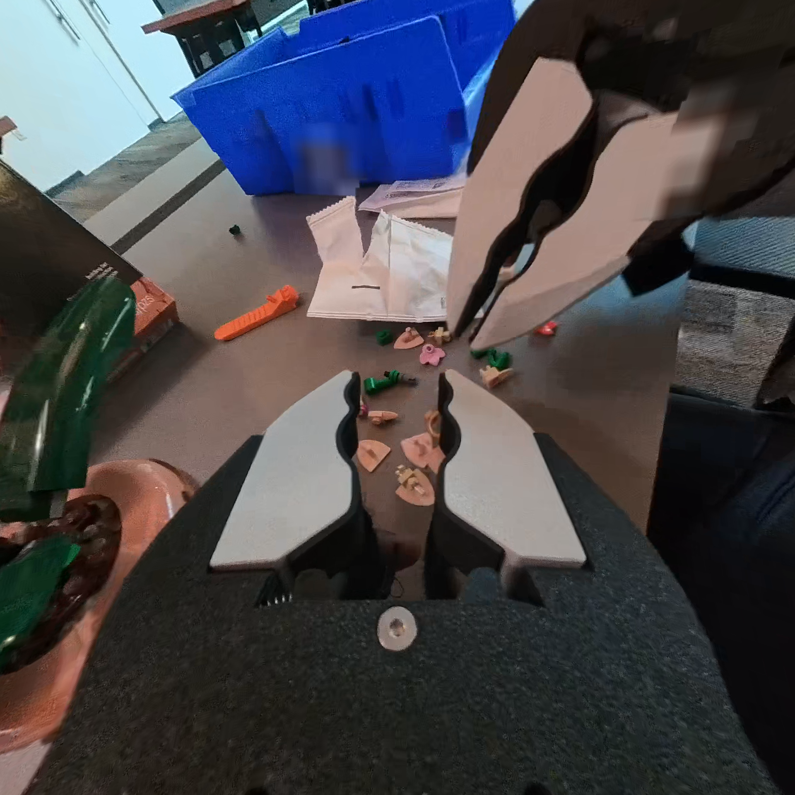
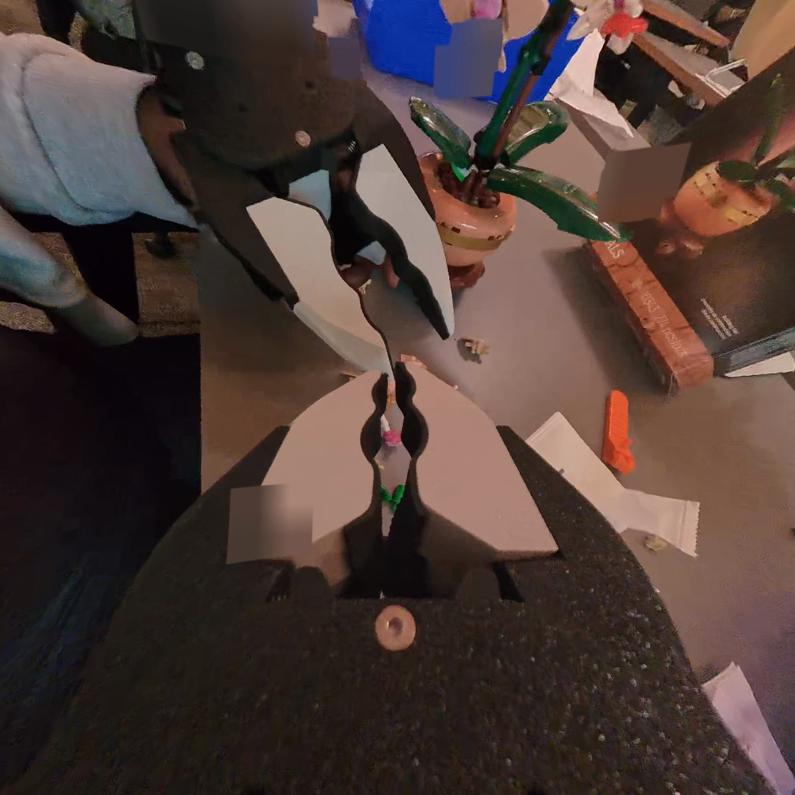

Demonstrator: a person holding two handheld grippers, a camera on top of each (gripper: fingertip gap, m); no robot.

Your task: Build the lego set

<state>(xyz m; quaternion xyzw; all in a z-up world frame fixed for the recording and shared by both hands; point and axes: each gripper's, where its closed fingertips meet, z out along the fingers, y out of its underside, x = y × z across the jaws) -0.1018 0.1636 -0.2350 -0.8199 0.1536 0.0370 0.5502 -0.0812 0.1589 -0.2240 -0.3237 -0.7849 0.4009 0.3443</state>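
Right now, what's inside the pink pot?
The pink pot holds dark brown pieces, with a green stem and green leaves rising out. Anything below the brown layer is hidden.

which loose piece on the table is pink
The small flower piece, just ahead of the left gripper; the shell-shaped pieces around it are tan.

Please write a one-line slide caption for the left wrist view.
Open left gripper hovers over scattered tan petal pieces while the right gripper reaches down beside it.

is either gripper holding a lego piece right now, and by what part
The left gripper is open and empty. The right gripper is nearly closed low over the loose pieces; whether it grips one cannot be told.
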